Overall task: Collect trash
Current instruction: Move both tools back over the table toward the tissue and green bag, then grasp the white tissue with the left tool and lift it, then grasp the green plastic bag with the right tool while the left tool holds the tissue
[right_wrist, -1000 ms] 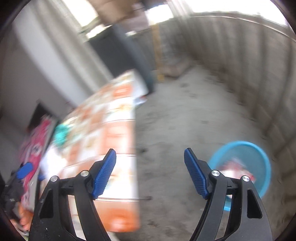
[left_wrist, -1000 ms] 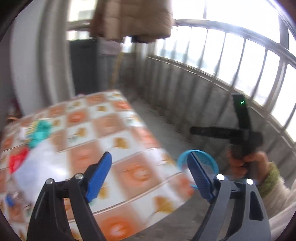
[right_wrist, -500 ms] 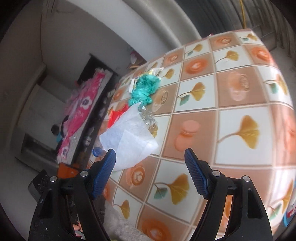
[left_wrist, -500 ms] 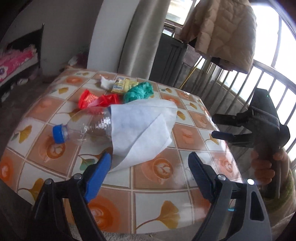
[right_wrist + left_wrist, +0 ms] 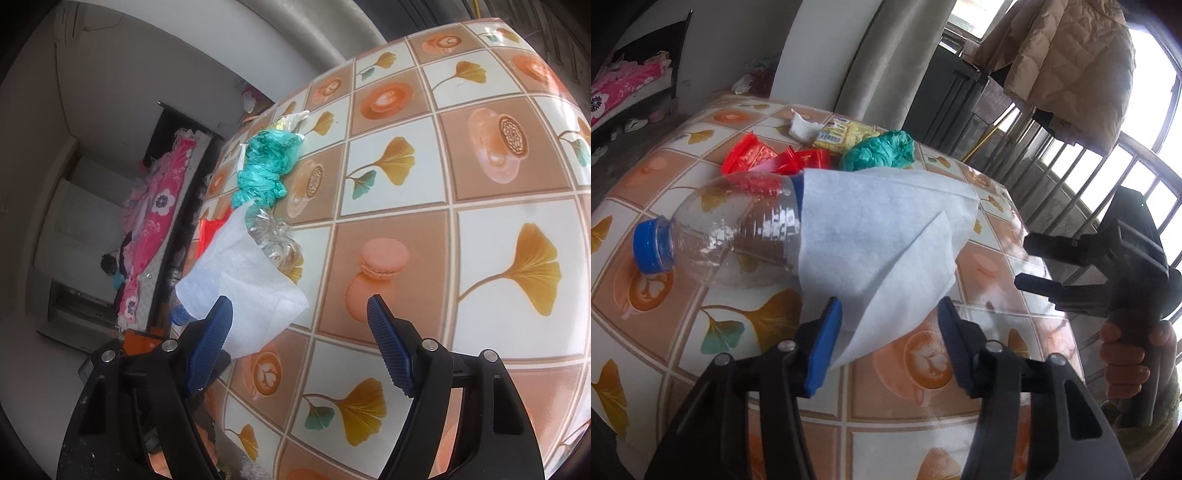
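Note:
A white tissue (image 5: 879, 236) lies draped over a clear plastic bottle (image 5: 738, 236) with a blue cap on the tiled-pattern table (image 5: 923, 369). Behind them sit a crumpled green bag (image 5: 879, 151), a red wrapper (image 5: 757, 158), a yellow packet (image 5: 846, 134) and a small white wad (image 5: 801, 127). My left gripper (image 5: 890, 332) hangs just over the tissue's near corner, which lies between the jaws; they are closing and the pads do not press on it. My right gripper (image 5: 1023, 263) stands open at the table's right edge. From the right wrist, the right gripper (image 5: 299, 325) is open over bare table beside the tissue (image 5: 243, 288).
A padded jacket (image 5: 1063, 66) hangs above a metal railing (image 5: 1108, 173) at the back right. A grey curtain (image 5: 886, 55) stands behind the table. A bed with a pink cover (image 5: 155, 221) is off to the table's far side.
Both cameras swung from the floor and blue basin onto the table. My left gripper moved in low over the tissue and its jaws narrowed. The right gripper's jaws kept their width.

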`<action>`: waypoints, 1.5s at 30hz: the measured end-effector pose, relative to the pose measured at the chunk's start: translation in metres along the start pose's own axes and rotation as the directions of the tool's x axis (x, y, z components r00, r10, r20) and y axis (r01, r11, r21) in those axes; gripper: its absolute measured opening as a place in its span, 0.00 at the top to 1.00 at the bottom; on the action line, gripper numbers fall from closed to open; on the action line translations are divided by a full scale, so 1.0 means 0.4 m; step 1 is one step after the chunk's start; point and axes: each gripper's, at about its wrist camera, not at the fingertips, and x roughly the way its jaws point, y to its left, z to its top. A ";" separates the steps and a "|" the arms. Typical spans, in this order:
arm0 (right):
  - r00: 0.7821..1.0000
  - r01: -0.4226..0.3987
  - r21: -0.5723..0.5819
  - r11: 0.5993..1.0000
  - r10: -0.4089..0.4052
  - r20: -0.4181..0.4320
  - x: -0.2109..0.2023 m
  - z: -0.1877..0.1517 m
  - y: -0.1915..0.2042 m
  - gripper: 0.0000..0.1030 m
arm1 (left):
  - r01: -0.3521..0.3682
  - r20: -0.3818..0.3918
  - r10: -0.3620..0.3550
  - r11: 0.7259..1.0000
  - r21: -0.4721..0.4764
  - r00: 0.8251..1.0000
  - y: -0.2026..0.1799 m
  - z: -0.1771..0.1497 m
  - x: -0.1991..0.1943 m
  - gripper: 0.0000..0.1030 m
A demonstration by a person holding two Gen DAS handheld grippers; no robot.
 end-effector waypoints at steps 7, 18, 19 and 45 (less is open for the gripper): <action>1.000 0.003 -0.002 1.000 -0.003 0.020 -0.031 0.005 -0.006 0.36 | 0.042 0.007 -0.042 0.999 -0.009 0.999 -0.001 0.000 -0.015 1.00; 0.999 0.005 -0.073 0.997 -0.001 0.050 -0.049 0.112 0.074 0.38 | 0.159 0.013 -0.163 0.974 0.165 0.987 -0.086 -0.063 -0.120 1.00; 0.999 -0.004 -0.082 0.997 0.008 0.043 -0.040 0.130 0.089 0.38 | 0.163 0.006 -0.166 0.973 0.165 0.986 -0.084 -0.073 -0.118 1.00; 0.958 0.082 0.092 0.992 -0.053 -0.282 0.381 0.340 0.170 0.61 | 0.210 0.006 -0.212 0.972 0.102 0.977 -0.019 -0.099 -0.106 1.00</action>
